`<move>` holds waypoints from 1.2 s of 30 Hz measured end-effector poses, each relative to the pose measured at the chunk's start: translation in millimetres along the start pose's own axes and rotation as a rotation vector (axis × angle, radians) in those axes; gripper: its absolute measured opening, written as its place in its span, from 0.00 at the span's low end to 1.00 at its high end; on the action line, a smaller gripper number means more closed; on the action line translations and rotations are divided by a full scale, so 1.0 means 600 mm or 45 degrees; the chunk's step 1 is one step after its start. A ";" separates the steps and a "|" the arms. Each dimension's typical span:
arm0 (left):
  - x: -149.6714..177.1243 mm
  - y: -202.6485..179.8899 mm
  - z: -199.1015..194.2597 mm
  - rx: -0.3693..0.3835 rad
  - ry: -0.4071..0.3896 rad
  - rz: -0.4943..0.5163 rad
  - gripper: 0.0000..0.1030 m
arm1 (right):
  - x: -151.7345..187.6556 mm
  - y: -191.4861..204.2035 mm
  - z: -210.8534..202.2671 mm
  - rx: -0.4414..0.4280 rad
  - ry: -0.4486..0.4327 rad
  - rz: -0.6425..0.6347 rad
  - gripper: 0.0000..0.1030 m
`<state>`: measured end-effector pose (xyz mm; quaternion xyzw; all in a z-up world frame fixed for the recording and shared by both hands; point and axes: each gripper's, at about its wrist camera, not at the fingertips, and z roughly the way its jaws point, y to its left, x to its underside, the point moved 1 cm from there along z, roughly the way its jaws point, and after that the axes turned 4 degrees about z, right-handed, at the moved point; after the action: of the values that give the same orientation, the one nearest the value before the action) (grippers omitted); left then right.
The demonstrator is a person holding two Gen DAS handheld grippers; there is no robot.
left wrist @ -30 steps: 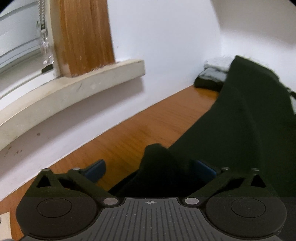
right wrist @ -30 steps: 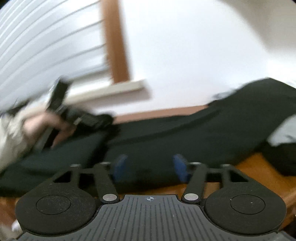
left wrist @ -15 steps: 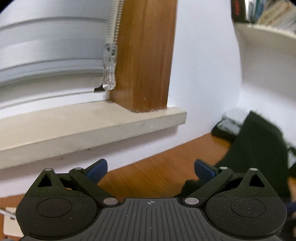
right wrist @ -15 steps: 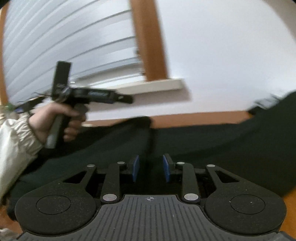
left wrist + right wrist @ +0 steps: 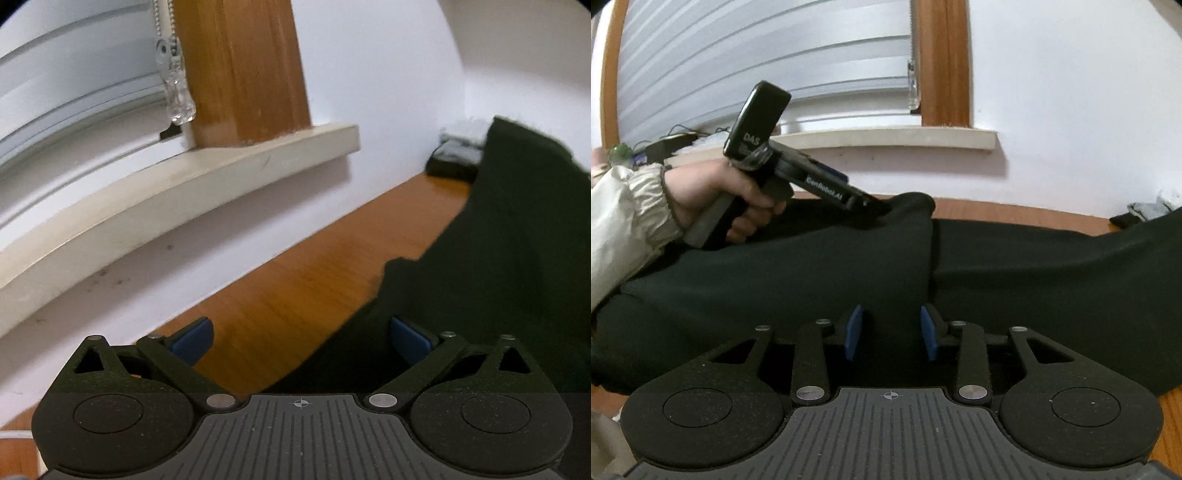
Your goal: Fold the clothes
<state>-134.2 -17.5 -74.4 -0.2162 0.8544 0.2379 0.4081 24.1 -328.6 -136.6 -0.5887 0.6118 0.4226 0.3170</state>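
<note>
A person's right gripper (image 5: 891,334), blue-padded jaws parting, hovers low over a long dark-green fabric garment (image 5: 1015,288) spread across an orange-brown wooden tabletop (image 5: 1027,212). Cloth fills the view behind the gap between the pads; whether any of it sits pinched there cannot be told, though the pads look clear of it.

Further back, the hand (image 5: 720,199) in a cream sleeve (image 5: 624,229) aims the left gripper (image 5: 299,338) at a raised hump of the garment near the table's far edge. Seen from its own camera, those jaws stand wide apart with bare wood between them and nothing held; the garment's edge lies just beside and behind the right-hand pad.

The risk, on this evidence: with neither gripper clamped, the freshly laid fold at the hump may slump or spring open, and the smooth tabletop could let the cloth slide. A careless pass of the open left jaws could snag the edge and drag the layer askew.

Beyond, a pale stone windowsill (image 5: 207,184) and a wooden window frame (image 5: 240,70) meet a white wall.
</note>
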 end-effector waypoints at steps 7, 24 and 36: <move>0.000 0.004 0.004 0.011 0.022 -0.029 1.00 | 0.000 -0.037 -0.048 -0.002 -0.058 0.137 0.41; -0.004 -0.001 0.009 0.005 0.039 -0.012 1.00 | -0.059 -0.602 -0.229 0.883 -0.361 0.763 0.31; -0.005 -0.001 0.009 0.009 0.047 -0.016 1.00 | -0.059 -0.668 -0.212 0.750 -0.480 1.011 0.18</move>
<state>-128.8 -14.0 -75.2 -0.2244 0.8613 0.2284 0.3946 438.1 -405.9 -106.7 -0.1113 0.8130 0.4187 0.3890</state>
